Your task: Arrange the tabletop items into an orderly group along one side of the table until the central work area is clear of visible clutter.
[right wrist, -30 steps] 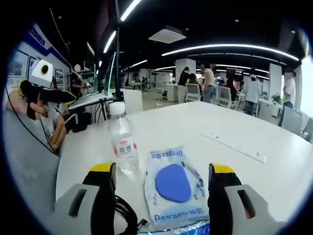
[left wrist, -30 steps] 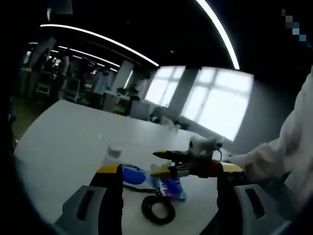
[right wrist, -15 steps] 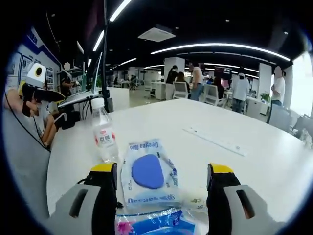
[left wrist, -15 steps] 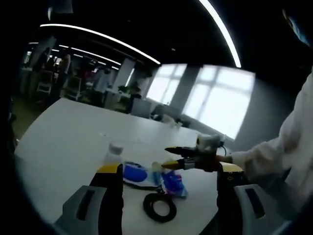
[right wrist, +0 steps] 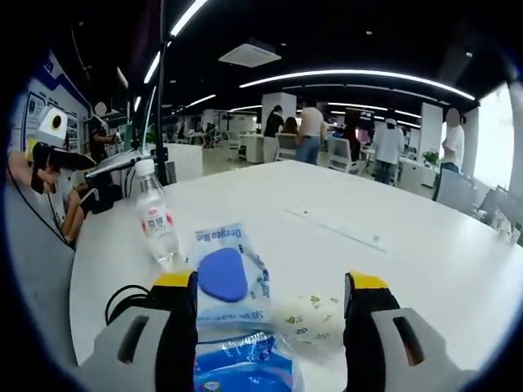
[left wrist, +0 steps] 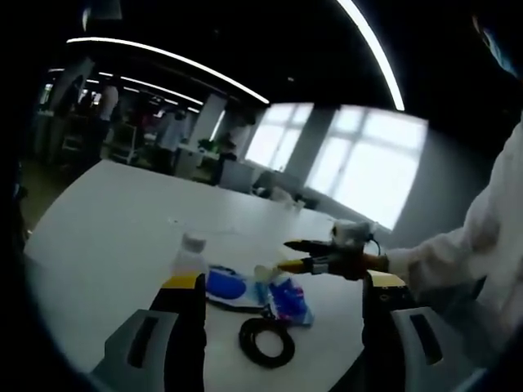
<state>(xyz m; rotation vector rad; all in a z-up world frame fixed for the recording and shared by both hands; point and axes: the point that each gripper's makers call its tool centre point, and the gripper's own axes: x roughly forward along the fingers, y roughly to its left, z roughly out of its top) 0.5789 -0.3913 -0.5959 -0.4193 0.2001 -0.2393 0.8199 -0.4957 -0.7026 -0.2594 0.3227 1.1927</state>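
Note:
On the white table (left wrist: 106, 237) lie a small water bottle (left wrist: 189, 255), a clear packet with a blue oval pad (left wrist: 225, 286), a blue packet (left wrist: 288, 300) and a black cable coil (left wrist: 265, 341). My left gripper (left wrist: 282, 282) hangs open above them, nothing between its jaws. My right gripper (left wrist: 304, 255) reaches in from the right, open, just above the blue packet. In the right gripper view, the right gripper (right wrist: 270, 282) is open over the pad packet (right wrist: 225, 273), blue packet (right wrist: 237, 363) and a clear printed packet (right wrist: 310, 314); the bottle (right wrist: 155, 224) stands upright to the left, by the cable (right wrist: 122, 298).
A long pale strip (right wrist: 335, 231) lies farther out on the table (right wrist: 425, 261). The left gripper (right wrist: 49, 151) shows beyond the table's left edge. A white sleeve (left wrist: 474, 253) is at the right. Desks, chairs and several people fill the room behind.
The right gripper has drawn back and risen from the items, staying open. Its view now takes in the blue packet, the clear printed packet and the cable.

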